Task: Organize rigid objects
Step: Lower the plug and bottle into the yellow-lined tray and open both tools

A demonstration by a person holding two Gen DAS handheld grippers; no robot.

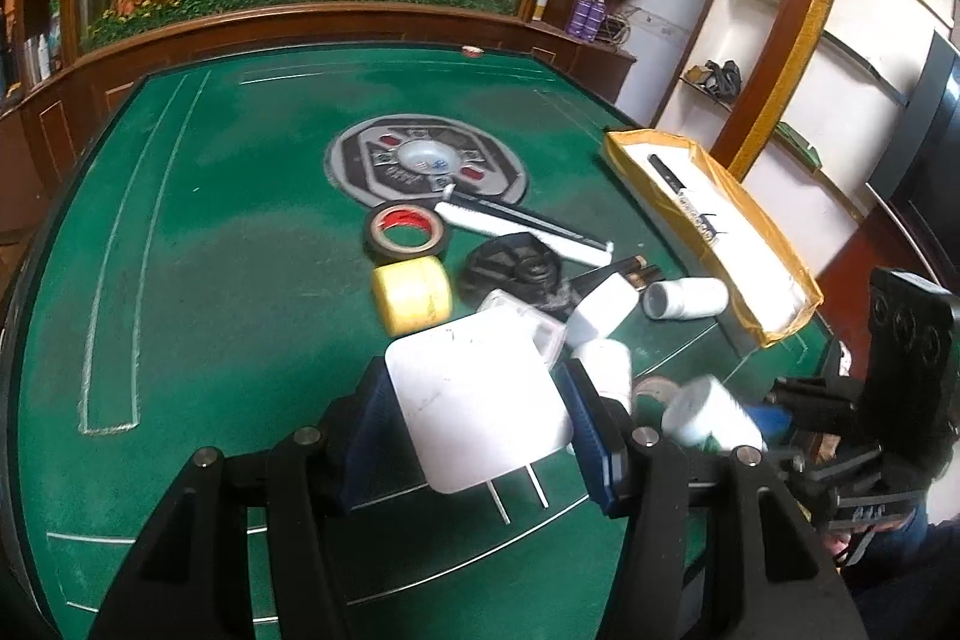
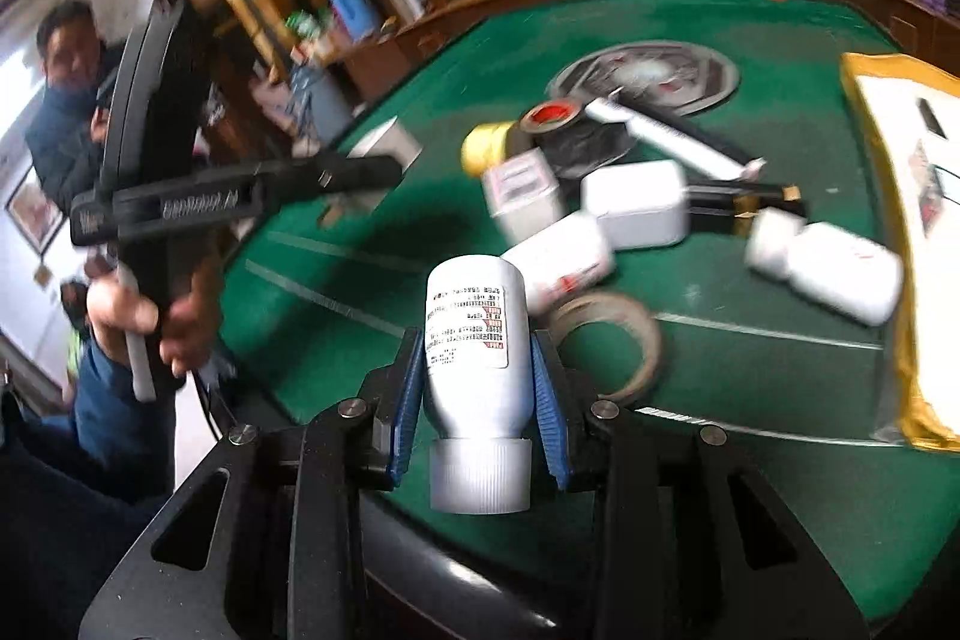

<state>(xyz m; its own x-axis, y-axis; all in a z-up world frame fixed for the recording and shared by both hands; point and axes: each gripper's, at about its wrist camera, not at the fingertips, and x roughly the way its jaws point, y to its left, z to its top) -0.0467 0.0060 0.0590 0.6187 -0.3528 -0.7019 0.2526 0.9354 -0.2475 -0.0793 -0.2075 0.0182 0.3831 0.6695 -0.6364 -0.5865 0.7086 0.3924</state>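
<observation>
My left gripper [image 1: 480,421] is shut on a flat white plug adapter [image 1: 474,394], its two metal prongs pointing back toward the camera, held above the green table [image 1: 240,280]. My right gripper [image 2: 478,394] is shut on a white labelled pill bottle [image 2: 477,334] with its ribbed cap nearest the camera; the same bottle [image 1: 711,412] shows blurred in the left wrist view. In the right wrist view the left gripper [image 2: 336,175] hangs at the left, gripped by a hand [image 2: 150,316]. A yellow-rimmed box [image 1: 750,232] with a white floor lies at the right.
Piled mid-table are a black tape roll [image 1: 405,232], a yellow tape roll [image 1: 411,295], a long white box [image 1: 522,226], a black round object [image 1: 516,268], white chargers [image 1: 603,310], a lying white bottle [image 1: 684,298] and a clear tape ring [image 2: 612,340]. A person [image 2: 66,100] stands at left.
</observation>
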